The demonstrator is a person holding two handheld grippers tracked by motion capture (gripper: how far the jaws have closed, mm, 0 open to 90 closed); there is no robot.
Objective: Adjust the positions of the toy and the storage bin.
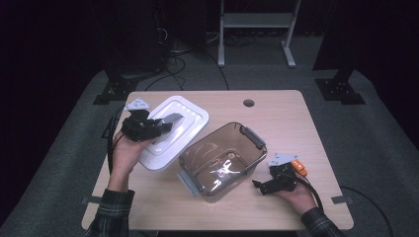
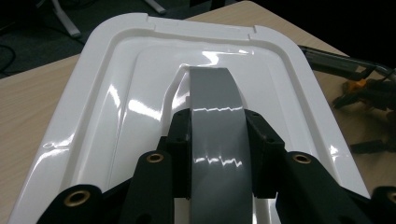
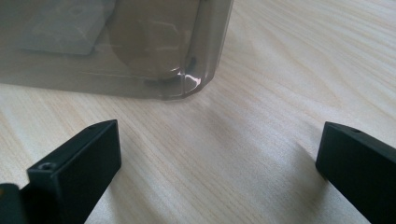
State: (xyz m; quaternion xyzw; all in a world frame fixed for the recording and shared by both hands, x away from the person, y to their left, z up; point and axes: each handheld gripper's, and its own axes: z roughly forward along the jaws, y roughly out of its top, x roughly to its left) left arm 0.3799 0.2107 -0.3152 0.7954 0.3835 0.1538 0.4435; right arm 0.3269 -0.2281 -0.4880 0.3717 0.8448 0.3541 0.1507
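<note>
Gripping the grey handle [image 2: 217, 135] of the white lid [image 1: 173, 133], left of centre, the left gripper [image 1: 160, 126] holds it beside the clear bin [image 1: 222, 160]; the right gripper [image 1: 262, 186] rests spread on bare table [image 3: 261, 121].

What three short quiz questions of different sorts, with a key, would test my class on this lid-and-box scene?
1. True or false: the left hand-held gripper is shut on the grey handle of the white lid.
2. What stands between the lid and the right hand-held gripper?
3. The right hand-held gripper's jaws are: A shut on the box, B open with nothing in them, C holding the lid.

Key
1. True.
2. The clear box.
3. B.
</note>
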